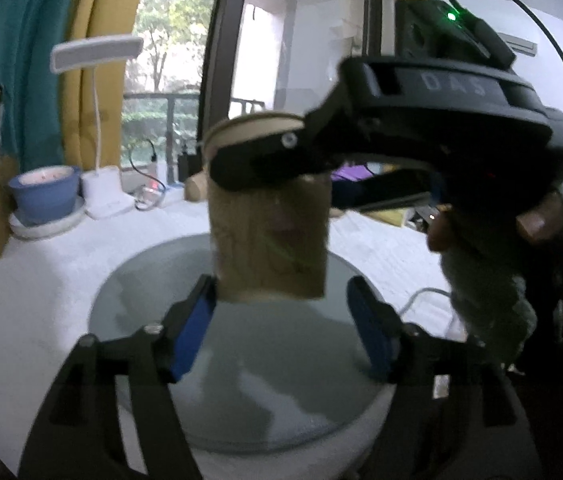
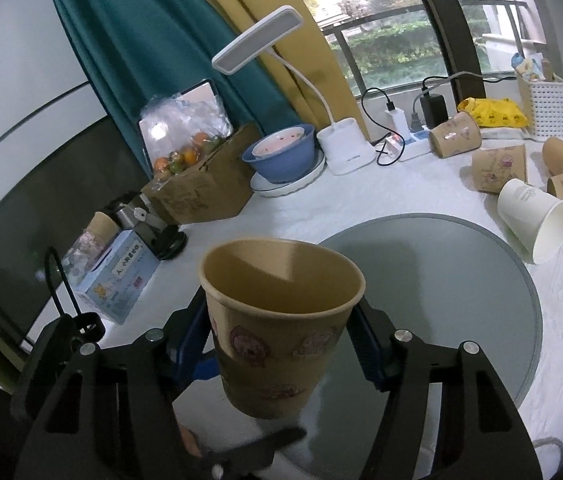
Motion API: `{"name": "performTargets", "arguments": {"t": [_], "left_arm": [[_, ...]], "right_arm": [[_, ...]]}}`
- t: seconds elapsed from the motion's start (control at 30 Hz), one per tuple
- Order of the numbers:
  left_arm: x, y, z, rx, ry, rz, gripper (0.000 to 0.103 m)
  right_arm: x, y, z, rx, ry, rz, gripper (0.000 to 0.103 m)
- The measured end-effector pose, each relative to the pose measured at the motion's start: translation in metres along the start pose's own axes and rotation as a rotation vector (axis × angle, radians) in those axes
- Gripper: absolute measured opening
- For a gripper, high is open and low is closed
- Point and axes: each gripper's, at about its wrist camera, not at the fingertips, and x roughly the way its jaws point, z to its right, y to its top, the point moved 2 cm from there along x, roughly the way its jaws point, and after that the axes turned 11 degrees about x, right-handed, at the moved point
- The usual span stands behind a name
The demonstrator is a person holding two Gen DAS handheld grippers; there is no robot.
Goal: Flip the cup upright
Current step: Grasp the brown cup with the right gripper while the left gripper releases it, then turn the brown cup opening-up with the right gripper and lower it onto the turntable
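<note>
A brown paper cup [image 2: 277, 328] with pink cartoon prints stands mouth-up in the air, held just below its rim by my right gripper [image 2: 281, 344], which is shut on it above the round grey glass plate [image 2: 461, 300]. In the left wrist view the same cup [image 1: 269, 236] hangs over the plate [image 1: 273, 380], with the right gripper's black fingers [image 1: 265, 160] clamped near its rim. My left gripper [image 1: 281, 324] is open, its blue pads on either side of the cup's base and apart from it.
Several brown cups [image 2: 499, 170] and a white cup [image 2: 533, 222] lie on their sides at the right. A blue bowl [image 2: 281, 156], white desk lamp [image 2: 345, 144], cardboard box [image 2: 201, 188], tissue box [image 2: 113, 276] and power strip [image 2: 409, 144] stand behind on the white tablecloth.
</note>
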Motion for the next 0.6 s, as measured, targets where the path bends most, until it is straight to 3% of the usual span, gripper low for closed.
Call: {"name": "performTargets", "arguments": {"t": [0.17,0.4,0.6], "left_arm": [[0.002,-0.011,-0.009,-0.032,0.001,-0.055,0.075],[-0.008,-0.026,-0.043,-0.165,0.095,-0.121,0.075],[-0.018,-0.027,-0.072,-0.265,0.173,-0.115,0.075]], "right_arm": [[0.006,0.005,0.004,-0.015,-0.032,0.021,0.067],[0.018,0.016,0.017,-0.061,-0.112,0.089,0.067],[0.037,0.019,0.028,-0.131,-0.210,0.132,0.067]]}}
